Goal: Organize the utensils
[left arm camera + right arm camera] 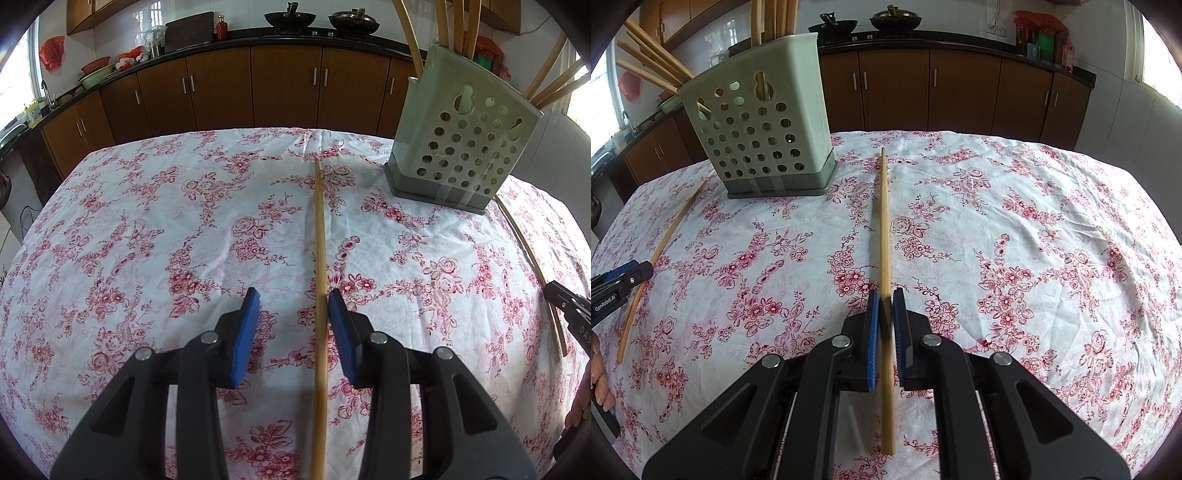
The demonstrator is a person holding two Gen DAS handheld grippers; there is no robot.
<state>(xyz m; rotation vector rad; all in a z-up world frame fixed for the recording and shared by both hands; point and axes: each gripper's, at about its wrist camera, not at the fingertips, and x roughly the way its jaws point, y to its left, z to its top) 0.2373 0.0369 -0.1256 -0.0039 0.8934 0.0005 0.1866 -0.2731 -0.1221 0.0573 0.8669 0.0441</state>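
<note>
1. Taking the perforated green holder (461,147) as landmark: it stands upright on the floral tablecloth (147,221), with several chopsticks (458,26) rising out of its top. Their upper ends are cut off by the frame edge in both views; the count is uncertain.
2. Left gripper (291,306): blue pads spread apart, released. One chopstick (320,258) lies on the cloth between them, close against the right-hand pad; contact there cannot be confirmed. This stick sits to the left of the holder, far tip about level with its base, near end cut off at the bottom edge.
3. Right gripper (885,306): pads clenched on a second chopstick (885,229), which lies to the right of the holder in the right wrist view. Whether the stick is lifted or resting on the cloth cannot be judged.
4. In the left wrist view, the second stick shows only as a curved sliver at the far right edge, beside the holder.
5. Fingertips of a hand (600,380) are partly visible at the left margin of the right view; the rest is cut off.
</note>
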